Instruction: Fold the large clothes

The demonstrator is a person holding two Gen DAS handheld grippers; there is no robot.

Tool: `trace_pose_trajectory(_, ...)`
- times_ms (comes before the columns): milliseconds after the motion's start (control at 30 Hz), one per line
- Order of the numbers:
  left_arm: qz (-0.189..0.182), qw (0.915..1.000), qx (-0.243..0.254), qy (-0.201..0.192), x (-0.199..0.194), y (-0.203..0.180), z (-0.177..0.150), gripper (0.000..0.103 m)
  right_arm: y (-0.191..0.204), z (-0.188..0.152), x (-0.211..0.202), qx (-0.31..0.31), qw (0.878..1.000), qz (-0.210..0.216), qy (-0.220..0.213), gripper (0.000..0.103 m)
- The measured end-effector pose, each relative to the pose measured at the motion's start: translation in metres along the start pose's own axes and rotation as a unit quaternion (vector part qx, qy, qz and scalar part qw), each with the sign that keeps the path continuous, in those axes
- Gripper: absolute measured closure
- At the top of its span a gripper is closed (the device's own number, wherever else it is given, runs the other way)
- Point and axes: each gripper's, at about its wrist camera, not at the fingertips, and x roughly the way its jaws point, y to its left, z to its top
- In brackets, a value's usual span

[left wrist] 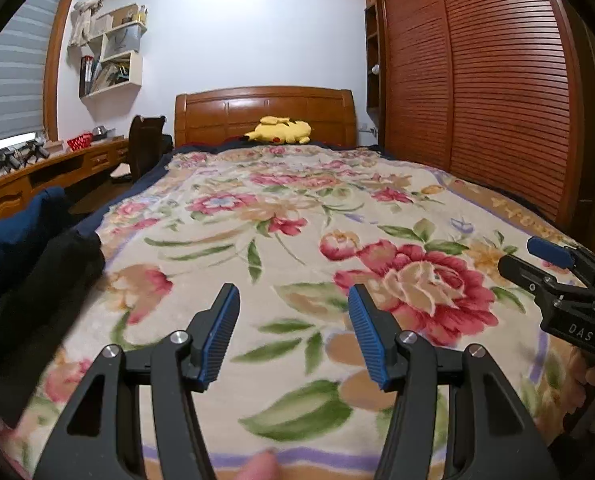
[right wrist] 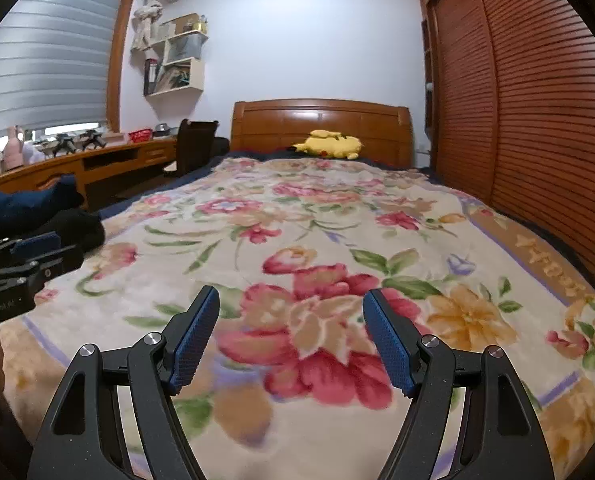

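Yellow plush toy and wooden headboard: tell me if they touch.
Cannot tell. In both wrist views the yellow plush toy lies before the wooden headboard and overlaps it, but neither shows contact or a gap.

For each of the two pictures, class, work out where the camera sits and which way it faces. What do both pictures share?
Left wrist view: sits behind the left gripper, facing up the floral blanket toward the headboard; the right gripper and a fingertip show.
Right wrist view: sits behind the right gripper, facing the same way; the left gripper shows.
Shared: blanket, headboard, yellow plush toy, dark clothes, wardrobe.
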Motion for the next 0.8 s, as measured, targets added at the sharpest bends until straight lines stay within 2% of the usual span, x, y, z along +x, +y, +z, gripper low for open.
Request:
trace_pose_trajectory(167,0.006,0.9999,0.000,0.009,0.012,-0.005,-0.006,0.047,-0.009,-0.009,0.005,0.003,1.000,-0.013,-0.002,0.027)
trace_pose_trajectory(800,0.016,0.9997,0.000,0.018,0.018,-0.003,-0.015,0.047,-0.018,-0.014,0.009,0.015,1.000,-0.004,0.001,0.027)
